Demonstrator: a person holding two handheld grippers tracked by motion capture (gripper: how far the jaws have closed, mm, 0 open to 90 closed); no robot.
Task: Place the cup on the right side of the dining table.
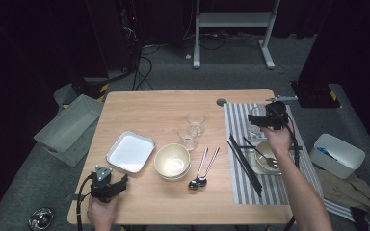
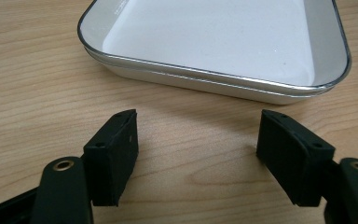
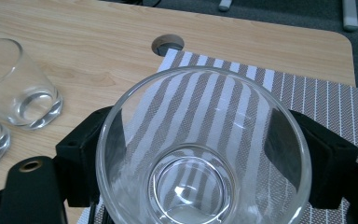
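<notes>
Meanwhile the right gripper (image 3: 200, 163) clasps a clear glass (image 3: 203, 154) between its jaws above the striped placemat (image 3: 307, 93), while the left gripper (image 2: 198, 156) gapes wide, holding nothing, just short of the white tray (image 2: 214, 79).

A wooden bench (image 1: 164, 108) carries a white tray (image 1: 130, 152), a cream bowl (image 1: 172, 161), two spoons (image 1: 203, 168), two glasses (image 1: 191, 126) and a striped mat (image 1: 265, 185) at the right.

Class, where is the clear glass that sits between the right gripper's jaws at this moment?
In the high view the glass stands on the far end of the striped placemat, at the table's right, between the right gripper's jaws.
</notes>
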